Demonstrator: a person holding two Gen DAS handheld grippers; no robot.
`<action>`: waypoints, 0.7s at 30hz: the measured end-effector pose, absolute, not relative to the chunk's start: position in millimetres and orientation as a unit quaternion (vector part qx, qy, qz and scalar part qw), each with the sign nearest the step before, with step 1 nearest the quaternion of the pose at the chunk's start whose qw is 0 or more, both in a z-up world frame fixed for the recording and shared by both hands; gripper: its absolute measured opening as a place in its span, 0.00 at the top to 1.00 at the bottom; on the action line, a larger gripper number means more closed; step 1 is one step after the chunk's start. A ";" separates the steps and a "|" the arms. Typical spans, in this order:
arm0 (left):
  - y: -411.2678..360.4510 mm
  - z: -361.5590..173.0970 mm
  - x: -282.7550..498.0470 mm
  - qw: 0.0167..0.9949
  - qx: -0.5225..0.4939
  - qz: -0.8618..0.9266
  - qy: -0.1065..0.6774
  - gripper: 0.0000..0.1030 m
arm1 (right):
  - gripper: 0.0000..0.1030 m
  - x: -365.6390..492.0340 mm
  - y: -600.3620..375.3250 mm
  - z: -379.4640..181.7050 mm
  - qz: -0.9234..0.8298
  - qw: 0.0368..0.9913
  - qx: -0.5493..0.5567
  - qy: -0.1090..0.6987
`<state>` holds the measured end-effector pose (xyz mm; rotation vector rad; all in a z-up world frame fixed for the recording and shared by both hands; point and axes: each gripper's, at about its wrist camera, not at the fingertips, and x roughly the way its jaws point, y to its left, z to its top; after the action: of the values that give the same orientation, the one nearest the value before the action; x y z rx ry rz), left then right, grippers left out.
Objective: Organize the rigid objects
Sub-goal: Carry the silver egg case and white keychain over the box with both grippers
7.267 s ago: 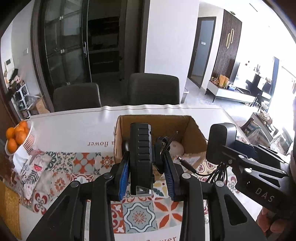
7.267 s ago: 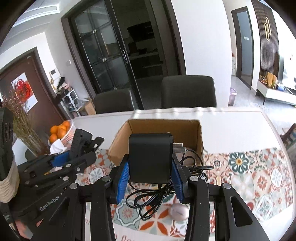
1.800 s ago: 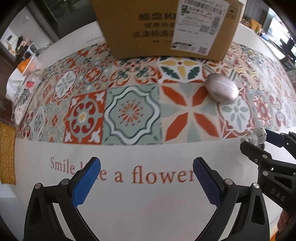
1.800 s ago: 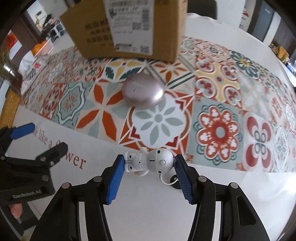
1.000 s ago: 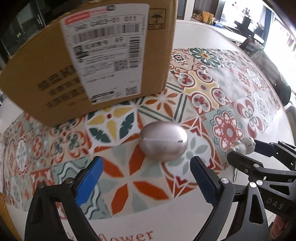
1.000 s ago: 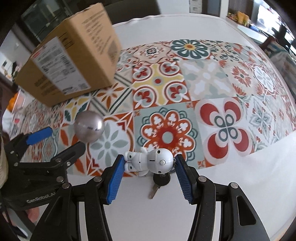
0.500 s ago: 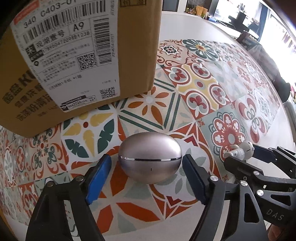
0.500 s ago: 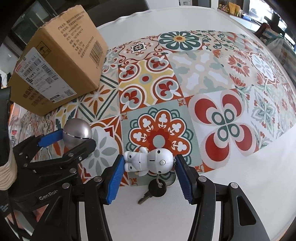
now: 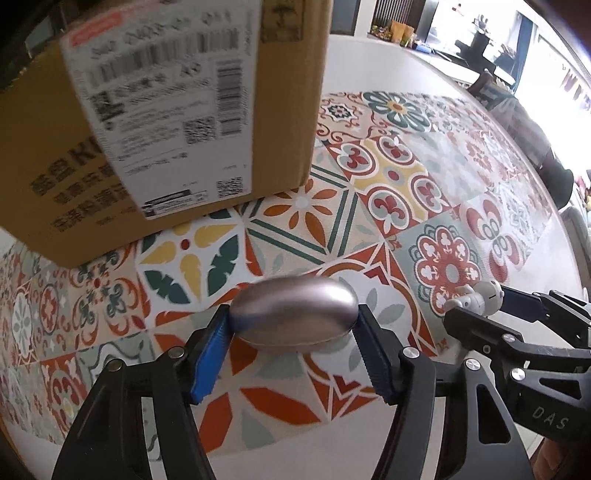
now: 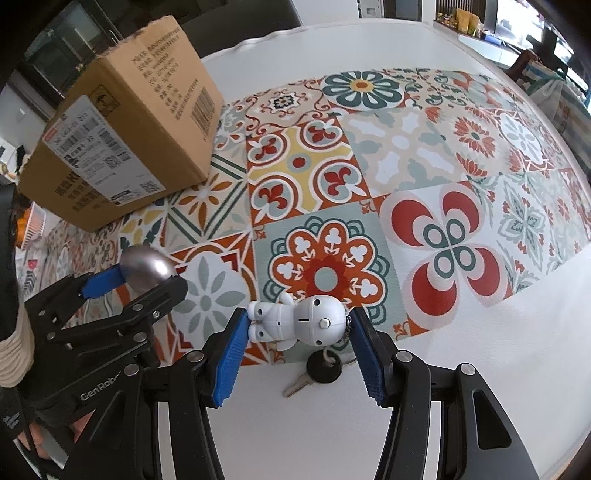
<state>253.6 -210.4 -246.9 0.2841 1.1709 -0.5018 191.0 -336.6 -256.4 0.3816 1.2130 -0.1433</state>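
Left wrist: left tongs [image 9: 293, 326], wide half a second earlier, now clamp the silver oval case [image 9: 295, 315] near the cardboard box [image 9: 159, 122]; patterned tabletop [image 9: 424, 177] open rightward.
Right wrist: right tongs [image 10: 297, 328] remain clamped on the white figurine [image 10: 297, 323], key [image 10: 301, 382] dangling near the tabletop's white edge.

A big white table [image 10: 461, 387] filled most of both views. A bright cloth with tile patterns [image 10: 369, 166] lay across it, with red, orange, green and yellow flowers. The far edge of the white cover [image 10: 280, 33] looked wavy. Behind the table stood a dark chair [image 10: 240, 18]. Further back on the left was a dark glass door [image 10: 66, 55]. On the right side the room was very bright, with strong daylight coming in from a window [image 9: 517, 37]. A low white shelf [image 10: 480, 40] stood there with small yellow things on it. A small bit of a bowl of oranges [image 10: 22, 225] showed at the left edge.
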 end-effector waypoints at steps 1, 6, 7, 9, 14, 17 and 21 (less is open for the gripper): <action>-208.0 -244.5 251.8 0.796 0.130 -0.233 0.543 0.37 | 0.46 189.6 -335.0 -254.5 -0.067 0.803 0.178 0.564; -195.8 -230.1 243.9 0.804 0.113 -0.232 0.537 0.37 | 0.46 182.6 -322.3 -240.3 -0.064 0.815 0.171 0.550; -193.1 -227.3 243.4 0.804 0.110 -0.230 0.537 0.37 | 0.46 181.2 -321.1 -236.7 -0.065 0.817 0.169 0.547; -185.3 -220.4 240.4 0.808 0.104 -0.228 0.533 0.37 | 0.46 179.4 -318.2 -229.5 -0.062 0.823 0.163 0.541; -167.8 -201.3 234.7 0.821 0.088 -0.217 0.521 0.37 | 0.46 177.0 -310.3 -211.4 -0.056 0.834 0.153 0.527; -156.4 -187.2 231.6 0.830 0.079 -0.213 0.510 0.37 | 0.46 175.9 -304.9 -201.3 -0.051 0.841 0.149 0.518; -143.2 -167.8 229.7 0.843 0.071 -0.201 0.494 0.37 | 0.46 177.6 -294.3 -185.3 -0.043 0.852 0.141 0.503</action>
<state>229.7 -143.2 -167.8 0.1506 1.0439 -0.4250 177.6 -294.3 -185.3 0.2963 1.0590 -0.0907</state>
